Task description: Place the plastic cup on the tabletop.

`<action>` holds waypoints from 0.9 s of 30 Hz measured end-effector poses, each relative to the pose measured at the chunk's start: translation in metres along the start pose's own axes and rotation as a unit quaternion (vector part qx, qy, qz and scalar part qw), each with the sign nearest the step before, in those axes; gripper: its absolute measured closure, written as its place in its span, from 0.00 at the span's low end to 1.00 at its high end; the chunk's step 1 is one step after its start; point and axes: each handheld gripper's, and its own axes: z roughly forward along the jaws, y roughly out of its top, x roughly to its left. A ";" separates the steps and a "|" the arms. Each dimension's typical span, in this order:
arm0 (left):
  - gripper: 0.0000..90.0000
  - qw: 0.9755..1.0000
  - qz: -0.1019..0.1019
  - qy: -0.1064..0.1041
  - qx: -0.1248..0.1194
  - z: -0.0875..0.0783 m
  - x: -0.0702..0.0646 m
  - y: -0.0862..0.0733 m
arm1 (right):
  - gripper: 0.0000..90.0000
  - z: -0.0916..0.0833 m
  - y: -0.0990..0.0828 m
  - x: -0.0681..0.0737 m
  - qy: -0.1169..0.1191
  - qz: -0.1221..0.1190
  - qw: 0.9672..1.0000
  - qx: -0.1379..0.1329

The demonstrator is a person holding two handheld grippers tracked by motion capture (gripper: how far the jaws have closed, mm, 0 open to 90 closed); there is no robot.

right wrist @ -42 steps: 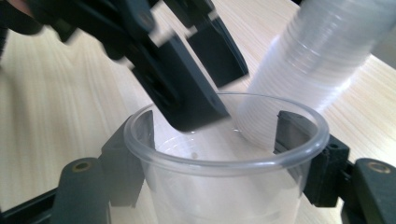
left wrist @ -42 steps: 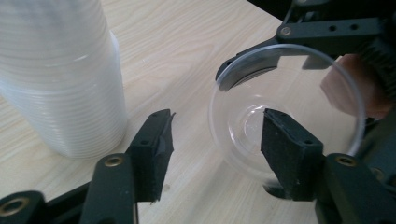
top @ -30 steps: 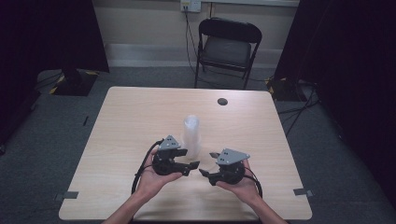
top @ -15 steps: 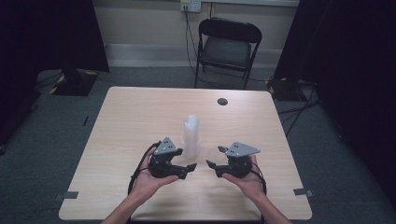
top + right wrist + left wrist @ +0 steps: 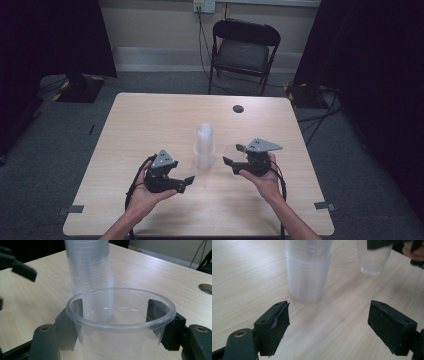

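Observation:
A tall stack of clear plastic cups stands upright at the middle of the table; it is also in the left gripper view and, blurred, in the right gripper view. My right gripper is just right of the stack, shut on a single clear cup, one jaw on each side of its wall. That single cup is upright, with its base close to the tabletop. My left gripper is open and empty, in front of the stack and to its left.
The light wooden table has a round cable hole near its far edge. A black folding chair stands beyond the table. Cables trail from both grippers toward the near edge.
The right gripper has moved away from me and slightly right with the single cup. The left gripper has drifted left, so the two grippers are farther apart.

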 end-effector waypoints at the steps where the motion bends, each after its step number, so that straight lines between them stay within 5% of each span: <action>1: 0.19 1.000 0.000 0.000 0.000 0.000 0.000 0.000 | 0.33 0.001 0.002 -0.002 -0.004 0.002 1.000 -0.001; 5: 0.18 1.000 -0.010 0.000 0.007 0.003 -0.003 -0.019 | 0.33 0.003 0.009 -0.009 -0.019 0.004 1.000 -0.008; 9: 0.18 1.000 0.017 -0.014 0.006 0.002 -0.005 -0.027 | 0.33 0.008 0.016 -0.016 -0.031 0.007 0.999 -0.009; 11: 0.18 1.000 0.011 -0.016 0.002 0.003 -0.005 -0.029 | 0.33 0.009 0.017 -0.018 -0.034 0.008 0.999 -0.010; 16: 0.18 0.999 0.031 -0.004 0.005 0.002 -0.007 -0.038 | 0.33 0.017 0.020 -0.026 -0.050 0.020 0.998 -0.015; 27: 0.18 1.000 0.021 0.019 -0.008 -0.002 0.004 -0.040 | 0.33 0.035 0.024 -0.042 -0.067 0.038 0.997 -0.022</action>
